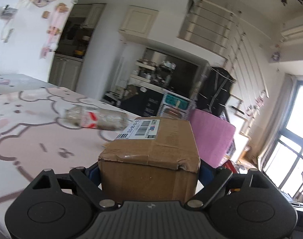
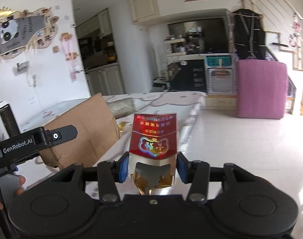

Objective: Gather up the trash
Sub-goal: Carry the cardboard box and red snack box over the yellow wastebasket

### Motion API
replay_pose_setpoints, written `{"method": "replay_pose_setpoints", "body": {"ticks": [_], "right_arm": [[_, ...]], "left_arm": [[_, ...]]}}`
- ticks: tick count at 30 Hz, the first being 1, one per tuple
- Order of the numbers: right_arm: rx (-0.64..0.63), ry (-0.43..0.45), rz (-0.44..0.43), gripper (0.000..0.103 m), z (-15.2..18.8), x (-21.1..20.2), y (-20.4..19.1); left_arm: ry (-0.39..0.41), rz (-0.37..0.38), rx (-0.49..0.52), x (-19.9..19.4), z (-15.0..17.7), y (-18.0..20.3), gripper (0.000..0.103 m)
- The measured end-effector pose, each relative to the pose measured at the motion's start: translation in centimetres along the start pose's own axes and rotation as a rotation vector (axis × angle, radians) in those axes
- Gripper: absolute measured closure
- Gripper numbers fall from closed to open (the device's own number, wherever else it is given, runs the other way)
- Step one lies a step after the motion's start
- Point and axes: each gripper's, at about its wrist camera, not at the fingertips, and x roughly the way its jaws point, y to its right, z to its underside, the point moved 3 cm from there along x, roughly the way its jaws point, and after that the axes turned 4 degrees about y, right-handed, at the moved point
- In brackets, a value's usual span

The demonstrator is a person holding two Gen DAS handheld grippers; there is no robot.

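Trash in both grippers: cardboard box [image 1: 149, 159] pinched between the blue pads of the left gripper [image 1: 149, 174], jaws spread wide around its sides, box raised above the tabletop [image 1: 31, 139]. White shipping label with barcodes [image 1: 140, 129] on the far end of its top, tape along the near edge crumpled. Red cigarette pack [image 2: 153, 139] pinched in the right gripper [image 2: 153, 169], jaws at a middling width, blue pads against its two sides; torn silver and gold foil at the near end, print upside down. Seen from the right wrist: same box to the left, with the left gripper's black body marked GenRobot.AI and a person's fingers [image 2: 19, 181] on its handle. Clear plastic bottle [image 1: 95, 119] with a red-and-white label lying on its side on the pink cartoon-print cloth of the tabletop, just beyond the box. Pink upholstered piece [image 2: 261, 87] on the tiled floor further back.
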Motion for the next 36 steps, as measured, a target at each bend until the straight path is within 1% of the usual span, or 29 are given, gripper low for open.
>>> {"method": "replay_pose_setpoints", "body": {"ticks": [5, 13, 19, 24, 30, 33, 36], "right_arm": [[0.020, 0.002, 0.077, 0.054, 0.2, -1.9, 4.4], [0.054, -0.018, 0.196, 0.054, 1.1, -4.3, 11.3], [0.107, -0.049, 0.278, 0.054, 2.4, -5.1, 16.4], [0.152, -0.100, 0.328, 0.054, 3.7, -4.4, 20.3], [0.220, -0.174, 0.364, 0.054, 6.0, -2.7, 23.6], [0.264, -0.212, 0.369, 0.054, 7.0, -1.4, 24.9], [0.312, -0.246, 0.371, 0.054, 8.0, 0.1, 26.3]], "left_arm": [[-0.051, 0.063, 0.030, 1.6, 1.5, 3.6, 0.013], [-0.158, 0.164, 0.096, 4.9, 4.3, 9.7, 0.013], [-0.268, 0.225, 0.167, 8.4, 7.1, 14.3, 0.013], [-0.370, 0.251, 0.237, 11.6, 9.6, 17.1, 0.013], [-0.502, 0.260, 0.311, 15.8, 12.9, 19.4, 0.013], [-0.552, 0.260, 0.349, 18.0, 14.2, 20.3, 0.013], [-0.598, 0.263, 0.418, 20.3, 15.6, 21.1, 0.013]]}}
